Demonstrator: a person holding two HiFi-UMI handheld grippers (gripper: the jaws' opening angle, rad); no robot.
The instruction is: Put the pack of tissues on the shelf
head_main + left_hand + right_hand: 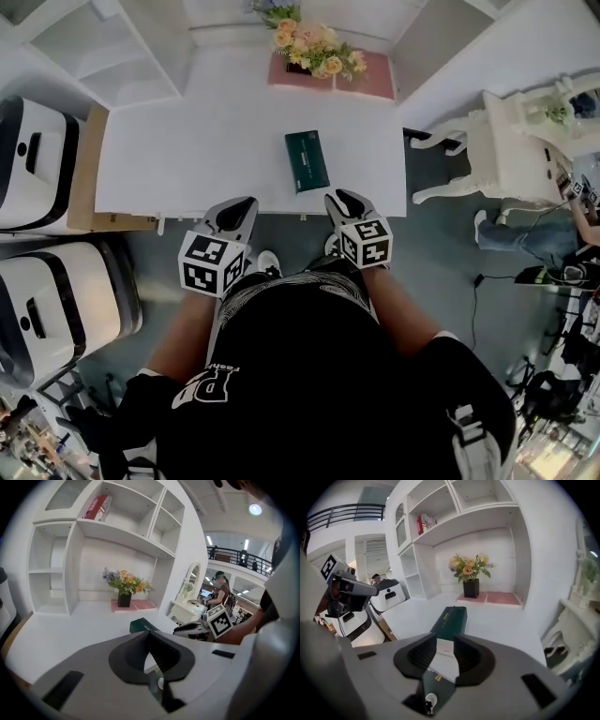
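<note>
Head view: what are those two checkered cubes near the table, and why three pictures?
They are markers on two grippers, pinching tools that a person holds, one per hand. One picture is from a camera on the person's head, looking down; the other two are from cameras on each gripper. On the white table are a green pack of tissues and, at the back, flowers. Nothing is held: the left gripper is shut and empty, the right gripper slightly open, aimed at the pack.
</note>
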